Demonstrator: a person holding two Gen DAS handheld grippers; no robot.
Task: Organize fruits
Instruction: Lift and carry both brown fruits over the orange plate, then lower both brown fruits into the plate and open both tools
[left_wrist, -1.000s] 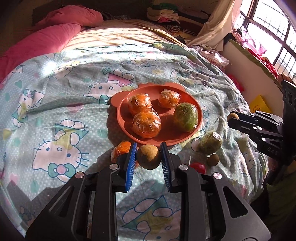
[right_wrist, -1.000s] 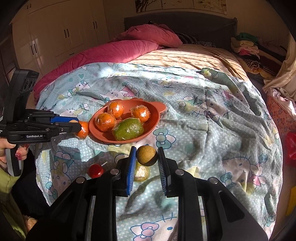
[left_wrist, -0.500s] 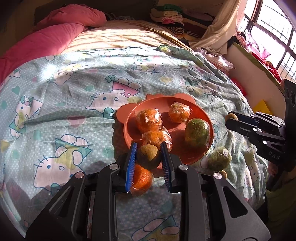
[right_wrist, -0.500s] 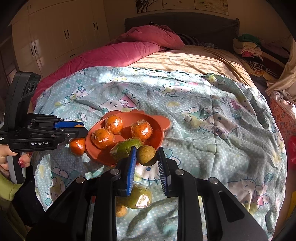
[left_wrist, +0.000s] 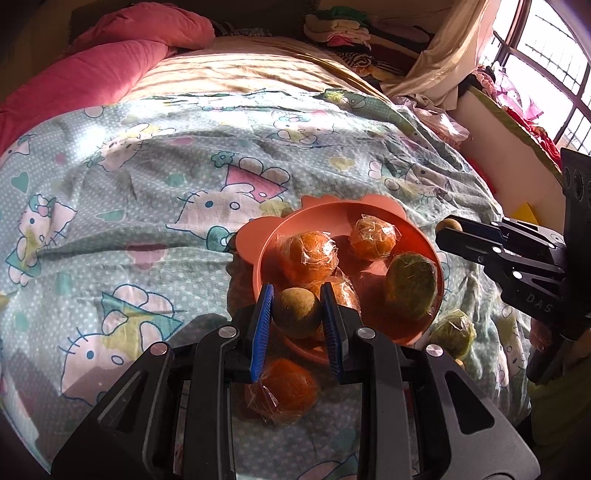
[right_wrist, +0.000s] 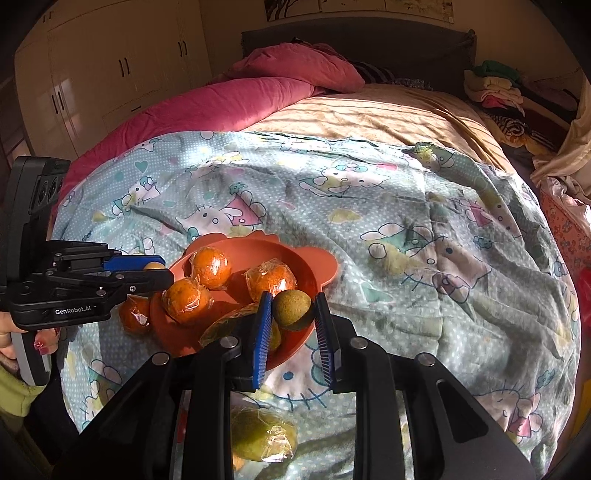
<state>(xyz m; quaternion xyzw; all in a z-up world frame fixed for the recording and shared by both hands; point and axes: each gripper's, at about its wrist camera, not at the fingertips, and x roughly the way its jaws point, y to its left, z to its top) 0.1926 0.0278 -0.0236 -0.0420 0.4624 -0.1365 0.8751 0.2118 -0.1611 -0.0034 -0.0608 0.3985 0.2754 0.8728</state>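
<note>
An orange plate (left_wrist: 373, 210) lies on the bed and holds wrapped oranges (left_wrist: 308, 251) and a wrapped green fruit (left_wrist: 408, 286). My left gripper (left_wrist: 297, 312) is shut on a small brown round fruit (left_wrist: 297, 312) above the plate's near rim. My right gripper (right_wrist: 291, 308) is shut on another brown round fruit (right_wrist: 291, 308) over the plate's (right_wrist: 258, 247) right side. A wrapped orange (left_wrist: 284, 387) lies on the blanket below the left gripper. A wrapped green fruit (right_wrist: 264, 435) lies on the blanket below the right gripper.
A cartoon-print blanket (left_wrist: 147, 221) covers the bed, with a pink duvet (right_wrist: 229, 103) behind. Folded clothes (right_wrist: 495, 88) lie at the far right corner. A window (left_wrist: 554, 55) and a ledge stand to the right. Wardrobes (right_wrist: 110, 74) stand to the left.
Both grippers have moved forward with their brown fruits, from above the blanket's near edge to over the plate. The red fruit on the blanket has dropped out of view.
</note>
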